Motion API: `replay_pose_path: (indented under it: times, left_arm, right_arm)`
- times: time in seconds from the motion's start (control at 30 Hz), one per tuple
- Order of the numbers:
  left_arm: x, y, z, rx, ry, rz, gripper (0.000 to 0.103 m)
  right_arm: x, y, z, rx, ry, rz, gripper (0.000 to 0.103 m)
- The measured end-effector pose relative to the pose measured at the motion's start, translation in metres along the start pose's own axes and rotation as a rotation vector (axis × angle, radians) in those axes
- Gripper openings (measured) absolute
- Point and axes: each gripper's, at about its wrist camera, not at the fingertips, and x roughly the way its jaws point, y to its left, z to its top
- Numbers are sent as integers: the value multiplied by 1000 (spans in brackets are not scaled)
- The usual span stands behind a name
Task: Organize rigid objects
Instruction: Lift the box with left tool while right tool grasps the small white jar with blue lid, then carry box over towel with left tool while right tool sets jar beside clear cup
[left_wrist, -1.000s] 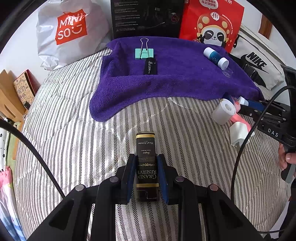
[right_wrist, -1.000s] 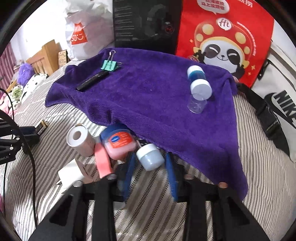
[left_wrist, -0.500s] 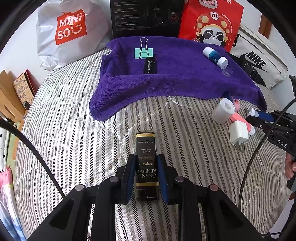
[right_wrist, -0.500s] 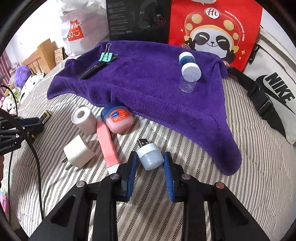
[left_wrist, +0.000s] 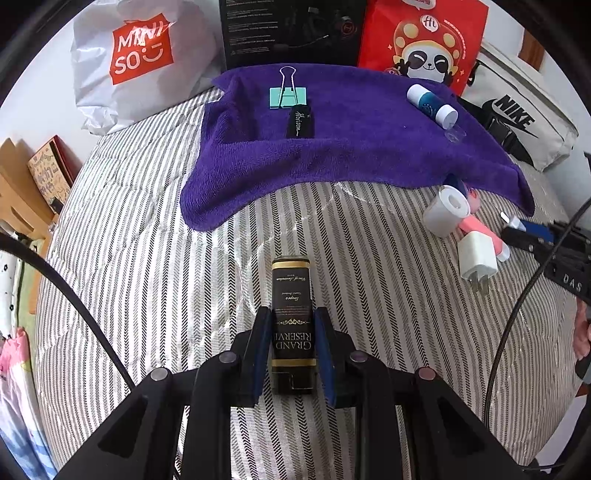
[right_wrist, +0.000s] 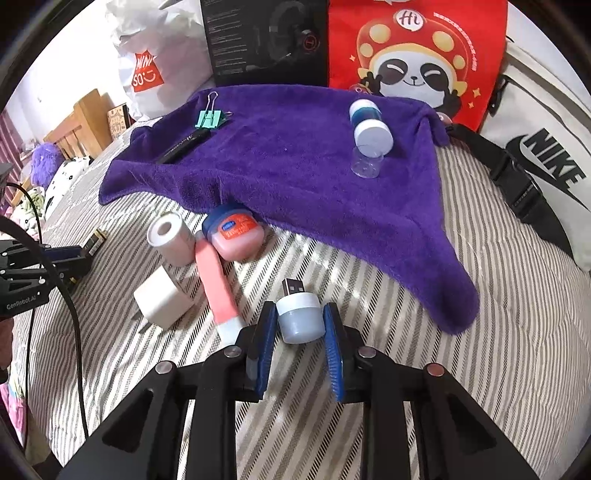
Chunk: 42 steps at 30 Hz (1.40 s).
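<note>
My left gripper (left_wrist: 291, 318) is shut on a black and gold "Grand Reserve" box (left_wrist: 291, 288) just above the striped bedcover. My right gripper (right_wrist: 299, 309) has its jaws closing, both pads against a small pale blue jar with a white lid (right_wrist: 298, 325). A USB stick (right_wrist: 293, 286) lies just beyond that jar. A purple towel (right_wrist: 295, 166) at the back holds a green binder clip (right_wrist: 209, 119), a black pen (left_wrist: 300, 123), a blue bottle with a white cap (right_wrist: 369, 127) and a clear cap (right_wrist: 365, 166).
By the towel's near edge lie a Vaseline jar (right_wrist: 232, 232), a white tape roll (right_wrist: 170, 236), a pink tube (right_wrist: 216, 288) and a white charger (right_wrist: 162, 301). A Miniso bag (left_wrist: 136, 55), a black box (left_wrist: 288, 29), a red panda bag (right_wrist: 413, 59) and a Nike bag (right_wrist: 546, 162) line the back.
My right gripper has drawn back from the pile near the towel with the small jar between its pads, uncovering the USB stick. The left gripper and its box have stayed put.
</note>
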Motion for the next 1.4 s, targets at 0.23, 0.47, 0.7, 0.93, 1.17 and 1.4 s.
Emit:
replay_pose_path:
  times: [0.23,0.47,0.7,0.93,1.17,1.4]
  left_arm:
    - [1,0,1,8,5,-1,23]
    - [-2,8,3,-33,11,-34,22]
    - [-18,12,14,-34,-32,-47,22]
    - [-32,14,36,-29,-76,-81,22]
    - [-35,20,65,-16,-104,-82,22]
    - [-25,19,94,-10,-114,-94,22]
  right_arm:
    - [-4,-5,-4,41,1,13,26]
    - [-22,-8,1,65,-25,31,26]
    - [-39,-18,12,83,-51,38,26]
    - [-40,-27,28,109,-48,60,26]
    - [-38,-29,46,104,-59,44,26]
    - [-27,-39,67,107,-65,30,26]
